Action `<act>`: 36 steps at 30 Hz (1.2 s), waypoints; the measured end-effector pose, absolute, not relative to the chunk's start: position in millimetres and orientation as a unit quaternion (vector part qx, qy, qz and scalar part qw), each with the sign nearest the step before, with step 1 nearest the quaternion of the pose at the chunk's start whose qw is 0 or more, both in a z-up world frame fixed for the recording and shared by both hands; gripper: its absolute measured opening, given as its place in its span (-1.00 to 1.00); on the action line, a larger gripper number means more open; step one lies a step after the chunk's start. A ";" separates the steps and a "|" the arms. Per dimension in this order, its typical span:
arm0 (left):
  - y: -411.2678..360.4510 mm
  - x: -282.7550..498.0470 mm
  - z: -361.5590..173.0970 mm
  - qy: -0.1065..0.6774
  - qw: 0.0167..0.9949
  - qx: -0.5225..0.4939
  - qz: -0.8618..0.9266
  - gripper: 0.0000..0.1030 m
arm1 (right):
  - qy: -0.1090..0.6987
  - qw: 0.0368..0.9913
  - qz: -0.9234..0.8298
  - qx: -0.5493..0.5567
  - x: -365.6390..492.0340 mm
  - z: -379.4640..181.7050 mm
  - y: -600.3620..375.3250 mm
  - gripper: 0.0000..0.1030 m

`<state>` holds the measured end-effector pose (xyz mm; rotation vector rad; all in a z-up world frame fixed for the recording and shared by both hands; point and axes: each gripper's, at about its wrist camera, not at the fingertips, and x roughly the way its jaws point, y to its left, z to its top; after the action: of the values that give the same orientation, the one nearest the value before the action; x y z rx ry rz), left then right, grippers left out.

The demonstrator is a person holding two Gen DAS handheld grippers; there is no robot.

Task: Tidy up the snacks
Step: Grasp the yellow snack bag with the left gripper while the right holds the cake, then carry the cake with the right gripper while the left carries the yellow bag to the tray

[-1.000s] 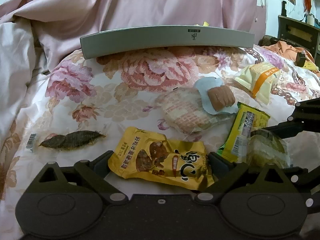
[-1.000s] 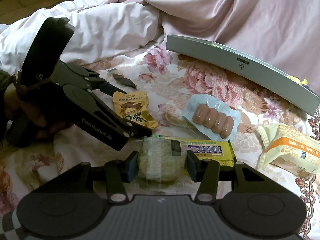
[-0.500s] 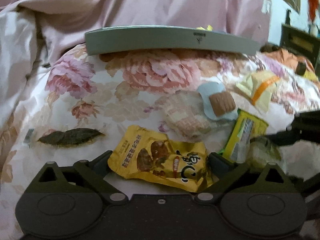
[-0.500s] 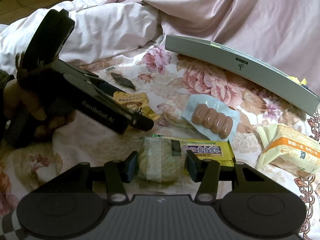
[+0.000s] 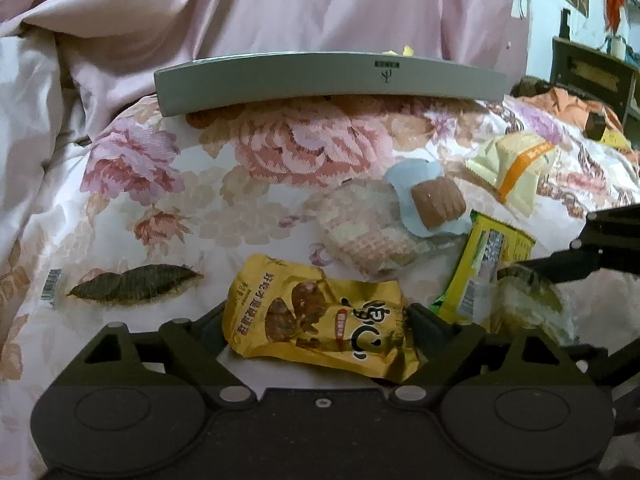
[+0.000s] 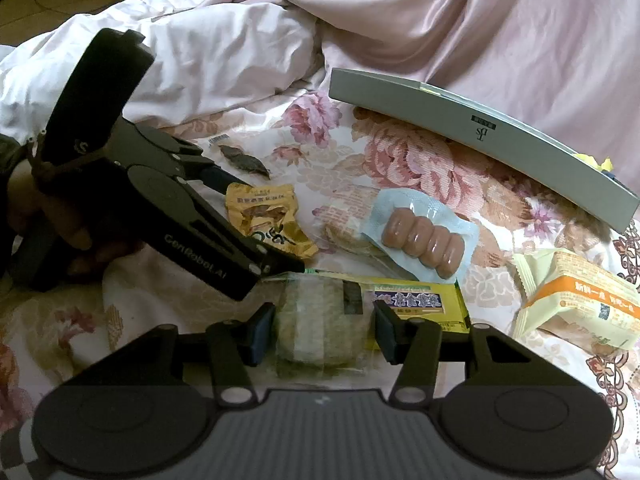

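Observation:
My left gripper [image 5: 316, 320] is closed on a yellow snack pouch [image 5: 320, 320] with brown pictures, on the flowered bedspread; the pouch also shows in the right wrist view [image 6: 268, 220], between the left gripper's fingers [image 6: 224, 178]. My right gripper [image 6: 322, 326] is closed on a clear-wrapped greenish cake [image 6: 320, 320], which also shows in the left wrist view [image 5: 528, 304]. A yellow-green bar pack [image 6: 416, 300] lies just behind the cake. A blue pack of sausages [image 6: 424, 236] rests on a clear wafer pack [image 5: 360, 232]. The grey box [image 5: 332, 80] stands at the back.
A cream and orange pack [image 6: 580, 300] lies at the right. A dark dried-leaf snack in clear wrap [image 5: 132, 282] lies at the left. Pink bedding [image 5: 280, 8] rises behind the box. An orange cloth and dark furniture [image 5: 588, 76] are at the far right.
The left gripper has swung a little with the yellow pouch between its fingers. The right gripper and the greenish cake have stayed in place.

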<state>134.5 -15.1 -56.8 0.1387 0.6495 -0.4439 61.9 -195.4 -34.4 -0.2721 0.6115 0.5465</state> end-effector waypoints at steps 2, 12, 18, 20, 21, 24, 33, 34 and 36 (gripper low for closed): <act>-12.7 135.0 -55.8 0.314 0.923 0.055 -0.216 0.72 | 0.295 0.908 0.262 -0.137 60.7 -34.2 -193.7 0.10; 11.0 144.6 -50.8 0.315 0.921 -0.075 -0.216 0.64 | 0.274 0.917 0.240 -0.164 59.1 -30.7 -194.0 0.07; 21.5 148.2 -48.0 0.317 0.912 -0.137 -0.219 0.60 | 0.278 0.917 0.237 -0.161 60.5 -31.9 -194.5 0.07; 25.2 150.0 -48.3 0.321 0.907 -0.161 -0.222 0.60 | 0.275 0.918 0.236 -0.162 60.5 -31.7 -194.7 0.07; 26.4 150.4 -48.6 0.321 0.905 -0.168 -0.220 0.60 | 0.274 0.918 0.235 -0.162 60.5 -31.4 -194.9 0.07; 30.2 151.3 -48.5 0.321 0.900 -0.193 -0.222 0.59 | 0.274 0.920 0.231 -0.161 60.0 -31.2 -195.9 0.07; 34.4 148.3 -42.0 0.305 0.885 -0.249 -0.249 0.59 | 0.265 0.924 0.224 -0.160 61.1 -29.0 -197.0 0.08; 34.2 147.5 -40.8 0.302 0.885 -0.251 -0.250 0.59 | 0.262 0.925 0.222 -0.160 61.6 -28.2 -197.3 0.08; 33.7 146.1 -37.7 0.295 0.887 -0.252 -0.250 0.59 | 0.258 0.927 0.220 -0.160 62.7 -26.3 -198.4 0.07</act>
<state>146.1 33.7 -37.7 -0.5247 0.6144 -0.5207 62.7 -198.4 -26.3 -0.3284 0.5289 0.4502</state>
